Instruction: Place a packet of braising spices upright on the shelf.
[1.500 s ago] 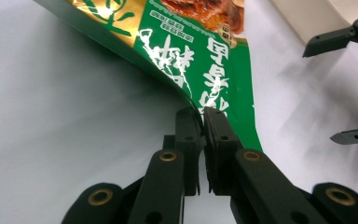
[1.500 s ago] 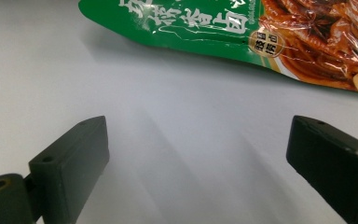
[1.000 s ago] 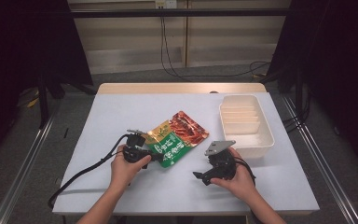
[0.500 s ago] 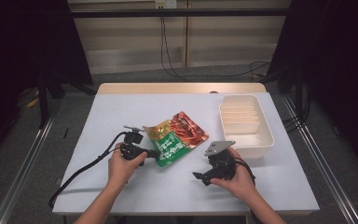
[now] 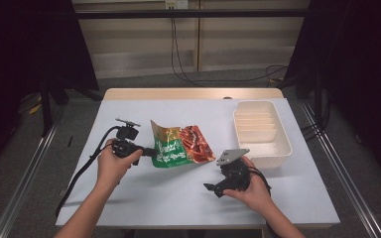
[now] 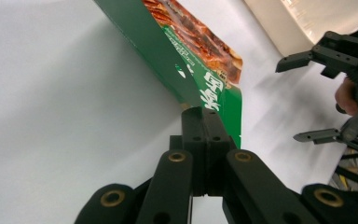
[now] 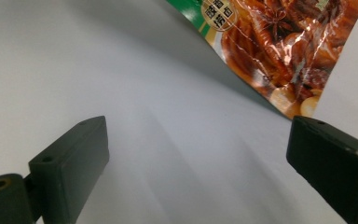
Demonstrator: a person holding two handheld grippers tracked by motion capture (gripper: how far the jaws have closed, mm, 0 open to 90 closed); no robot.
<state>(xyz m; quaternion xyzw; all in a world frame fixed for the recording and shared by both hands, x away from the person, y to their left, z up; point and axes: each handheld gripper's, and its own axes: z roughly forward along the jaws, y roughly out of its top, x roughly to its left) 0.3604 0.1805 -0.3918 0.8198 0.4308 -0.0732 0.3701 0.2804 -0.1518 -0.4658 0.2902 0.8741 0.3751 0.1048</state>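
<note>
While your left hand point(image 5: 113, 161) sits at the left centre of the high view, its left gripper point(image 5: 149, 151) has its jaws pressed together on the green lower-left edge of the snack packet point(image 5: 181, 146). From the left gripper view those jaws meet at the middle of the frame, pinching the packet point(image 6: 193, 60) at its green corner, and the packet runs up and away toward the top of that frame, its edge lifted off the white desk point(image 6: 51, 107) and casting a shadow beneath it. In the high view the packet lies at the centre of the desk point(image 5: 178, 198), green on its left part and red-brown on its right.

Your right hand point(image 5: 250, 191) sits lower right of centre in the high view, holding the right gripper point(image 5: 210, 187) just below and to the right of the packet, apart from it. Its jaws stand wide apart and hold nothing; in the right gripper view they rise at the lower left and lower right corners with bare desk point(image 7: 144, 140) between them, and the packet's glossy red-brown end point(image 7: 284, 51) lies at the upper right, beyond the jaw tips.

A cream tray point(image 5: 283, 148) with ribbed dividers sits at the right of the desk, near your right hand. In the left gripper view its pale wall point(image 6: 279, 32) shows at the upper right, with the right gripper point(image 6: 293, 98) below it, jaws spread.
</note>
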